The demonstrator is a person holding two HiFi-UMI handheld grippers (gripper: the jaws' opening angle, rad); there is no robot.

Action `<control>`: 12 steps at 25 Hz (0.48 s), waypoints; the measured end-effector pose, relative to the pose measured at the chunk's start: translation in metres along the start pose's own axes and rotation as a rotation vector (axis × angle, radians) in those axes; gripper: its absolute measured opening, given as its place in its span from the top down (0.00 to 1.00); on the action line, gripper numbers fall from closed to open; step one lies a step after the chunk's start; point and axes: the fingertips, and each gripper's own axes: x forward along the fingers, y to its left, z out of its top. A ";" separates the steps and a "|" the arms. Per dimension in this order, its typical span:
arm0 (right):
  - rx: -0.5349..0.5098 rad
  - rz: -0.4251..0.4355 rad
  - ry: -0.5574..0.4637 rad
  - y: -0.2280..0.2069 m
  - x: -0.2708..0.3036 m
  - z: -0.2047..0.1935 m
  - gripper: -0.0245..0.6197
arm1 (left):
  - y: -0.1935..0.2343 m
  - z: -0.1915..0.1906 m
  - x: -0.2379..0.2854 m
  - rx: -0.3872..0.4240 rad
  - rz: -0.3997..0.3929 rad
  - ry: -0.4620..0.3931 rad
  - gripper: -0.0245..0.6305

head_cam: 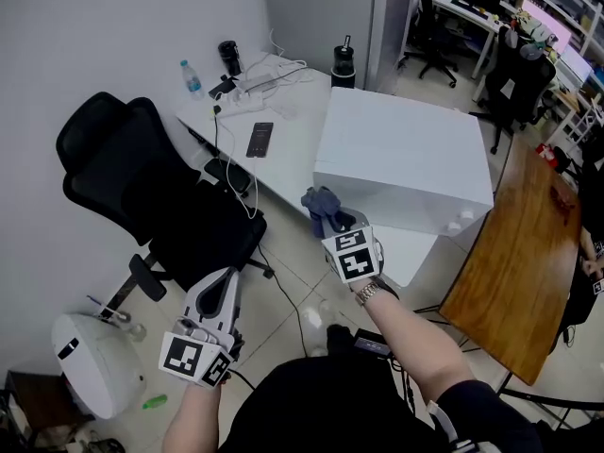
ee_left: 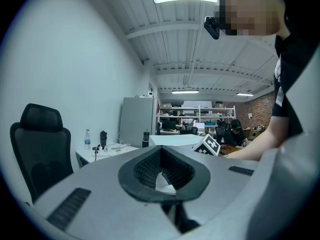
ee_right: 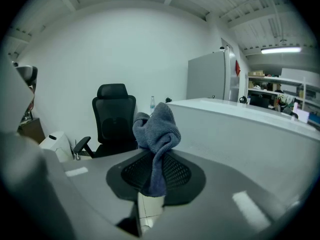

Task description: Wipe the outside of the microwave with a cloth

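The person is standing over a white desk (head_cam: 283, 154), a gripper in each hand. The microwave (head_cam: 401, 159), a plain white box, is sitting on that desk at about one o'clock from the person, its top facing up.

The right gripper (head_cam: 332, 223) is clamping its jaws on a grey-blue cloth (head_cam: 324, 206), which is bunching up above the pads in a loose knot. The gripper is tilting slightly downward, and the cloth is hanging just beside the microwave's near left corner, at roughly twelve o'clock. I cannot tell whether the cloth is touching the side wall.

The left gripper (head_cam: 225, 281) is hovering low at about nine o'clock, well apart from the microwave, pointing level. Its jaws are pressing fully together with nothing between them.

A black office chair (head_cam: 160, 192) is standing at ten o'clock, just beyond the left gripper. A dark phone (head_cam: 260, 140) is lying flat on the desk at eleven o'clock, and a water bottle (head_cam: 192, 77) is standing upright further back. A brown wooden table (head_cam: 519, 262) is running off at three o'clock.
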 end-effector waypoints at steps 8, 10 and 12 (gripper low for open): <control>0.041 -0.004 0.029 -0.021 0.033 0.000 0.88 | 0.015 0.003 0.023 0.008 0.016 0.015 0.96; 0.043 -0.003 0.032 -0.022 0.036 0.000 0.88 | 0.018 0.002 0.026 0.007 0.017 0.019 0.96; 0.046 -0.003 0.033 -0.024 0.038 -0.001 0.88 | 0.019 0.002 0.028 0.006 0.015 0.022 0.96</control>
